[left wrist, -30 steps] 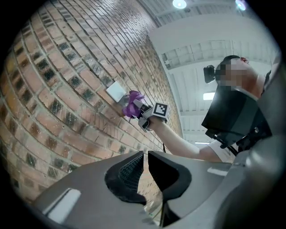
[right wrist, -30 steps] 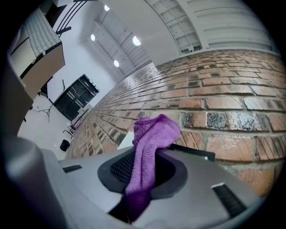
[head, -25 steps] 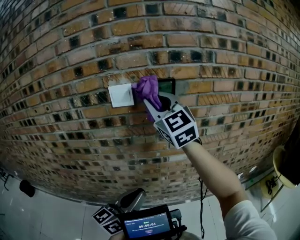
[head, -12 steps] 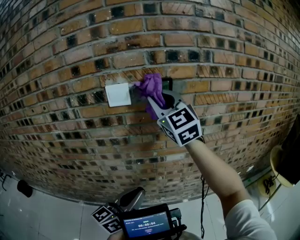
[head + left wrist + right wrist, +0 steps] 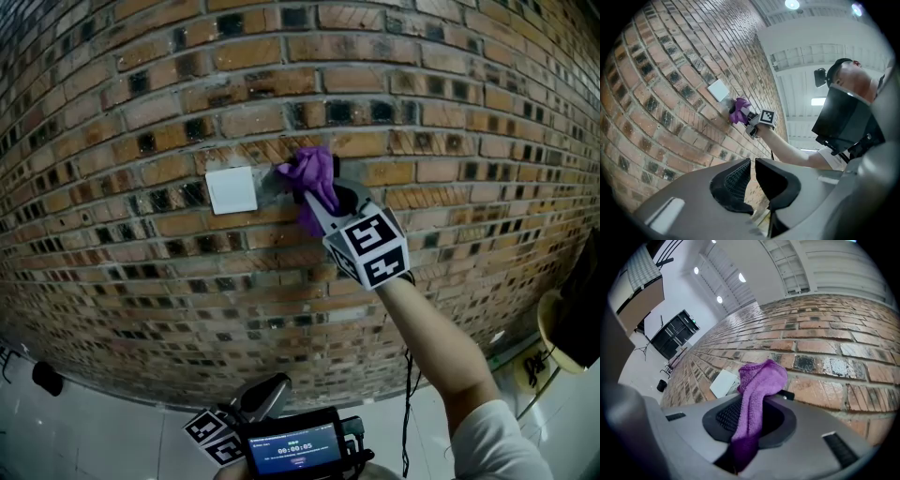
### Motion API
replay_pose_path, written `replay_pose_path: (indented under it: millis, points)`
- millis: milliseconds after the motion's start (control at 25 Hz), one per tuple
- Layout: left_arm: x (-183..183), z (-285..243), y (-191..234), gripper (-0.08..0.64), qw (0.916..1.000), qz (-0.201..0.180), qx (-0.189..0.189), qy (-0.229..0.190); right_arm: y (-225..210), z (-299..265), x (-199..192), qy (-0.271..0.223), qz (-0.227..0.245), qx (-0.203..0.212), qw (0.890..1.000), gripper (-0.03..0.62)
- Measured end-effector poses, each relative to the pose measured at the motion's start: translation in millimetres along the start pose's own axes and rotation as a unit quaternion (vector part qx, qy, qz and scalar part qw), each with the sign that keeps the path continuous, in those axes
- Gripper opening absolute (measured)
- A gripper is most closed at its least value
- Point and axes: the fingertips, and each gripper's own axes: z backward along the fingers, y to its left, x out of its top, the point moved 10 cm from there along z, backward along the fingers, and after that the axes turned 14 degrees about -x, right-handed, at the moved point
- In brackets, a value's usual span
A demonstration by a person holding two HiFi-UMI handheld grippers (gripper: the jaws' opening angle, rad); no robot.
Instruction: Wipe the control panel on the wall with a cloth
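My right gripper [image 5: 319, 194] is shut on a purple cloth [image 5: 314, 174] and holds its bunched end against the brick wall [image 5: 450, 112], just right of a white square plate [image 5: 232, 190]. The cloth covers the dark control panel, of which only a small dark edge [image 5: 788, 394] shows beside it in the right gripper view. There the cloth [image 5: 757, 390] hangs out between the jaws [image 5: 757, 406] and the white plate [image 5: 723, 383] lies to its left. My left gripper [image 5: 267, 398] hangs low, far below the wall work, shut with nothing in it [image 5: 752, 173].
A small screen [image 5: 292, 450] is mounted by the left gripper at the bottom. A dark object [image 5: 47, 378] sits on the floor at the lower left. A pale round thing [image 5: 555, 333] stands at the right edge. The person's arm [image 5: 436, 352] reaches up to the wall.
The right gripper has slid the cloth to the right along the wall, away from the white plate and over the dark panel. The left gripper has stayed put.
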Motion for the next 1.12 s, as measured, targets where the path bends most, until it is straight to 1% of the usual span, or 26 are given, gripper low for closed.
replay_pose_path:
  millis: [520,840,1120]
  points:
    - [1,-2,1,0.018,1.0,0.001,0.001,0.001,-17,7,-9,0.008,0.001,-0.021,1.0,0.083]
    - [-1,-4,0,0.018,1.0,0.004,-0.003,0.004,-40,20,-17,0.022,0.003,-0.05,0.999,0.084]
    - [-3,-8,0,0.018,0.9999,0.006,-0.011,0.008,-61,33,-26,0.038,0.0,-0.084,0.996,0.083]
